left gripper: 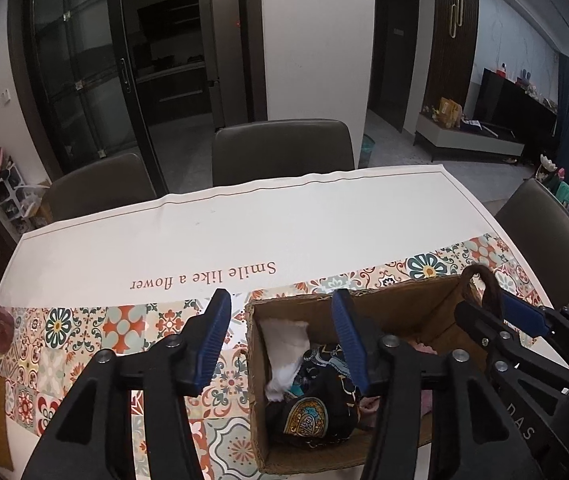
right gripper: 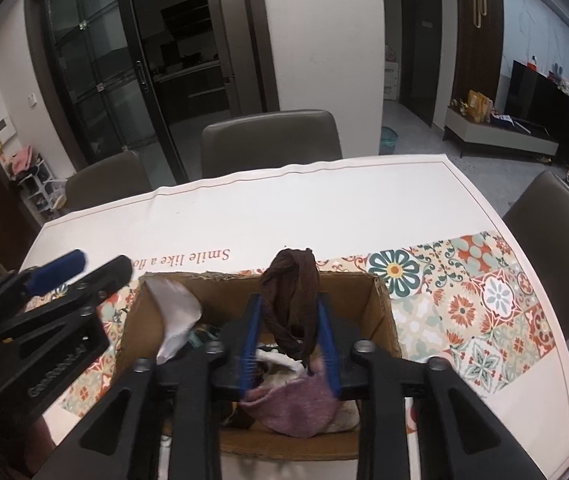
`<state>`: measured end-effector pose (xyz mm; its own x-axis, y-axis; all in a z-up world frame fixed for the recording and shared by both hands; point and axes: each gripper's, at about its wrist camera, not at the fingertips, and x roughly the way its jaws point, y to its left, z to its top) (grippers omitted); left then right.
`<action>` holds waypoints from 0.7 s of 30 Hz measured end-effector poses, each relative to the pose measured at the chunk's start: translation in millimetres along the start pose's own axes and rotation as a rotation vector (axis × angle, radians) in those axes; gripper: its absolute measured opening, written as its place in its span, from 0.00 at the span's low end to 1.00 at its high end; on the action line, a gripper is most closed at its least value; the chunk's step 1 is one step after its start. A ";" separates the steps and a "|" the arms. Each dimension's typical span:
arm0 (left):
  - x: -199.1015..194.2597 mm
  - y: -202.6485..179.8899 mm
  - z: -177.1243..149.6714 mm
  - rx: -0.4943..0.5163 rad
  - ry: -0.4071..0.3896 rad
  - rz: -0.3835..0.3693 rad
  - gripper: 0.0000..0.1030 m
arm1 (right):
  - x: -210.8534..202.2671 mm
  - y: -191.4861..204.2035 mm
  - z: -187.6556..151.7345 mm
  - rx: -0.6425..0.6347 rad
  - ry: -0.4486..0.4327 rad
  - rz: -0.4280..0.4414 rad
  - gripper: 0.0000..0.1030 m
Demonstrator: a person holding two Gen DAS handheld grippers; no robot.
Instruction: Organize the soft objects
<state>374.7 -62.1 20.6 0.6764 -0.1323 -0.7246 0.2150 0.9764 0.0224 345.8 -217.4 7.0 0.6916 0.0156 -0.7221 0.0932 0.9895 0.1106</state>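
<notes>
**Brown cloth over the box**

While the left gripper (left gripper: 280, 300) hangs with fingers apart and bare above the cardboard box (right gripper: 384, 308) on the bench (left gripper: 284, 216), the right gripper (right gripper: 290, 312) has its fingers parted around a brown cloth (right gripper: 292, 280) over the box

Both wrist cameras look steeply down from close above the cardboard box (left gripper: 384, 304), facing twelve o'clock across the tablecloth (right gripper: 324, 208). Left camera sits toward nine o'clock; both share box, tablecloth, chairs (left gripper: 282, 148).
</notes>
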 end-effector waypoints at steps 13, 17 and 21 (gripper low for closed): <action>-9.3 3.5 -3.1 -0.016 -0.008 0.030 0.78 | -4.9 -3.8 -1.7 0.015 0.004 -0.016 0.63; -14.4 4.2 -5.3 -0.021 -0.010 0.039 0.82 | -8.6 -4.4 -2.9 0.023 0.003 -0.016 0.63; -21.2 6.2 -10.0 -0.031 -0.011 0.050 0.86 | -14.6 -3.4 -5.8 0.026 0.004 -0.018 0.63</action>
<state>354.6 -51.5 29.2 0.6936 -0.0846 -0.7154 0.1584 0.9867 0.0369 331.2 -220.2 13.2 0.6872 -0.0015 -0.7265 0.1240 0.9856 0.1152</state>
